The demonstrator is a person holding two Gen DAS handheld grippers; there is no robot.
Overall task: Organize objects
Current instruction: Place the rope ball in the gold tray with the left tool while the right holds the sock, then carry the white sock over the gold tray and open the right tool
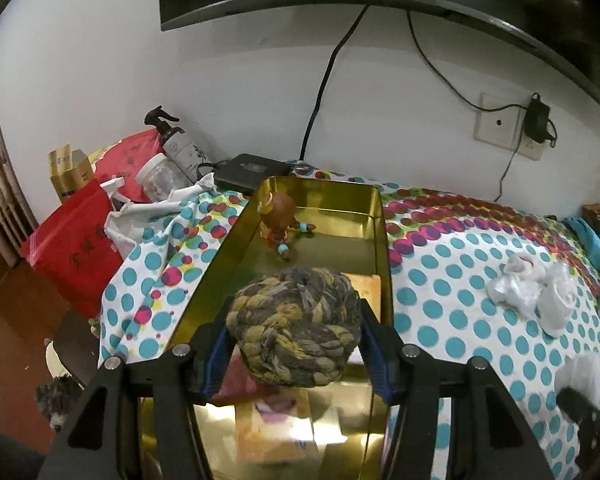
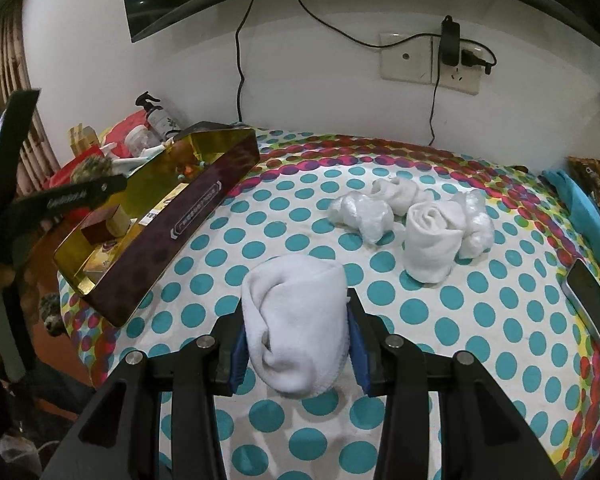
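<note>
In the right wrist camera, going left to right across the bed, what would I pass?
Gold tin → rolled white sock held in the right gripper → shiny white bundle → upright white sock roll → blue cloth at the right edge.

Left tool clamped on a woven ball, right tool clamped on a rolled sock

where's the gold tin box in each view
Left wrist: the gold tin box fills the centre, directly under the left gripper and its rolled sock.
Right wrist: far left, seen from its dark outer side.
Shared landmark: the spray bottle behind it.
</note>
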